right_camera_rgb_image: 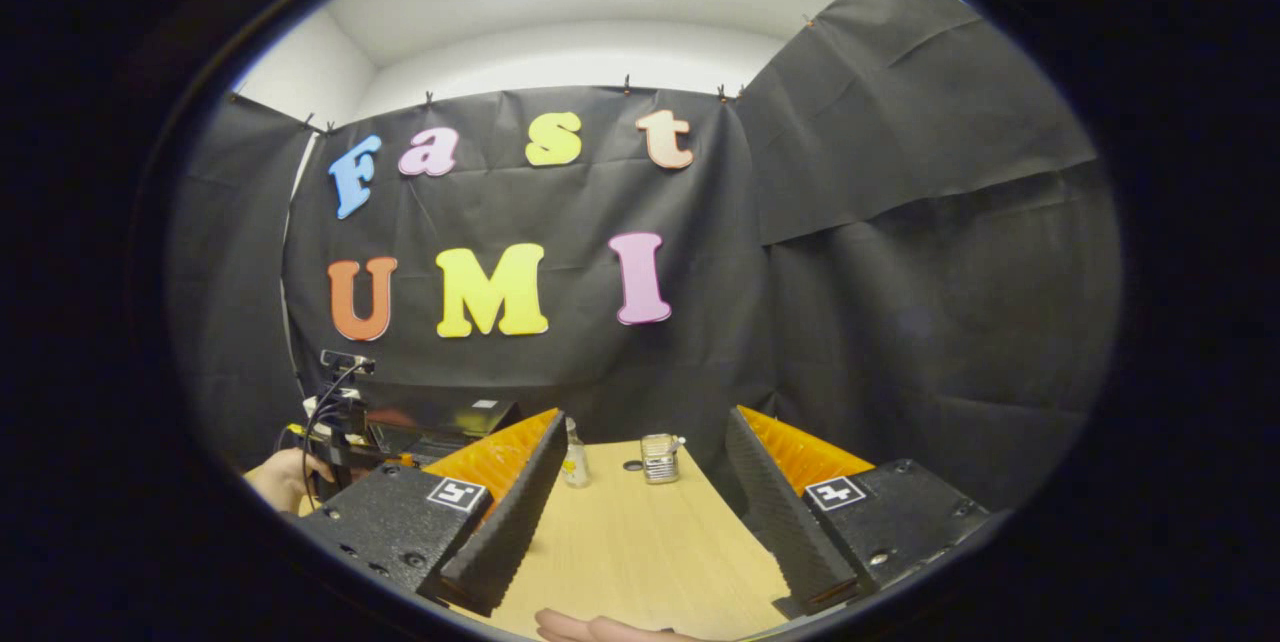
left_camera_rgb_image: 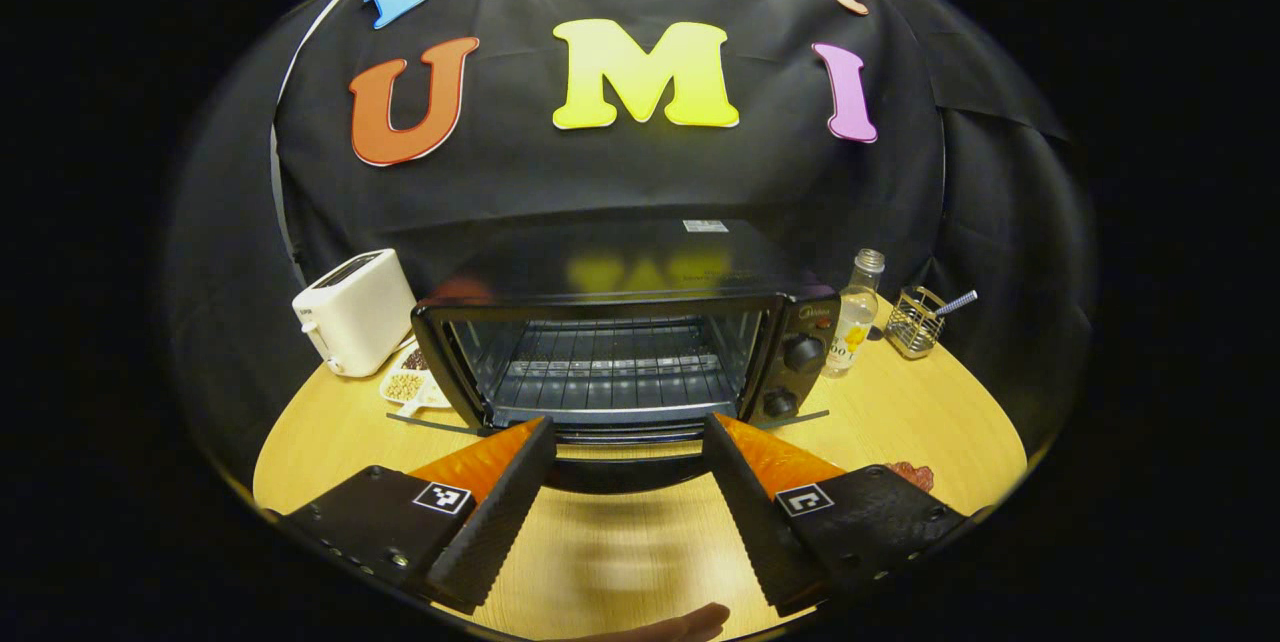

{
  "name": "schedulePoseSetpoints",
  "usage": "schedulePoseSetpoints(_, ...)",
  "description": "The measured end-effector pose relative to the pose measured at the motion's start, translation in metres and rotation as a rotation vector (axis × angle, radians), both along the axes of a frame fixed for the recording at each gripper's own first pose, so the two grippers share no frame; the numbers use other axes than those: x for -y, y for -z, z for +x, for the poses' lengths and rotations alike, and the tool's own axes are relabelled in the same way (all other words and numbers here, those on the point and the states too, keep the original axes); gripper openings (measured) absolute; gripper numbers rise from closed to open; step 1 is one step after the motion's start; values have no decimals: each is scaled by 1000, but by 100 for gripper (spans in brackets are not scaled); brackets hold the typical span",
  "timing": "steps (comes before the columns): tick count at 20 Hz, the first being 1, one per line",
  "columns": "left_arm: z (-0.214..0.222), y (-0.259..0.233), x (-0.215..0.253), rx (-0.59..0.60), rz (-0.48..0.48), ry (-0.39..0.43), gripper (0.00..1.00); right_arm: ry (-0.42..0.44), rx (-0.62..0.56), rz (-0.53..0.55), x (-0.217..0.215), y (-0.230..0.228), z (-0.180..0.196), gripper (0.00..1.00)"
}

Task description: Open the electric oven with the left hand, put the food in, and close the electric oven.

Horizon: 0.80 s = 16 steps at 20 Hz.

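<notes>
The black electric oven (left_camera_rgb_image: 620, 322) stands at the middle of the wooden table (left_camera_rgb_image: 900, 422). Its door (left_camera_rgb_image: 625, 474) hangs open and lies low in front, and the wire rack (left_camera_rgb_image: 610, 367) inside is bare. My left gripper (left_camera_rgb_image: 628, 432) is open just before the lowered door, one finger on each side of it, nothing between them. A reddish piece of food (left_camera_rgb_image: 912, 474) lies on the table to the right. My right gripper (right_camera_rgb_image: 645, 422) is open and empty above the table's right part. Far left in the right gripper view, the oven's top (right_camera_rgb_image: 440, 422) and a hand (right_camera_rgb_image: 285, 477) holding the other gripper show.
A white toaster (left_camera_rgb_image: 352, 310) and a small dish of beans (left_camera_rgb_image: 405, 385) sit left of the oven. Right of it stand a clear bottle (left_camera_rgb_image: 858, 314) and a wire holder (left_camera_rgb_image: 915, 322); both show again as the bottle (right_camera_rgb_image: 573, 457) and holder (right_camera_rgb_image: 659, 458).
</notes>
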<state>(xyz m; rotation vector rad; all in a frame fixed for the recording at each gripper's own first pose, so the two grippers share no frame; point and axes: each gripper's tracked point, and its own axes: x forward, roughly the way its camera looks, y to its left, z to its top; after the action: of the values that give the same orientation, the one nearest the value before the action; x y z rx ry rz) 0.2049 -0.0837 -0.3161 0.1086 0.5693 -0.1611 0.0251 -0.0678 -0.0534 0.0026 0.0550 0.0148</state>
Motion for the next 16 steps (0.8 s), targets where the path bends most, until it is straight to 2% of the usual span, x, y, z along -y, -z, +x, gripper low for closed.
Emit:
schedulePoseSetpoints(11, -48, 47, -9, -73, 4, -9, 95, -22, -10, -22, 1, 8, -14, 100)
schedulePoseSetpoints(16, -66, 77, -12, -149, 13, -12, 94, -21, -18, -21, 5, 15, -14, 100)
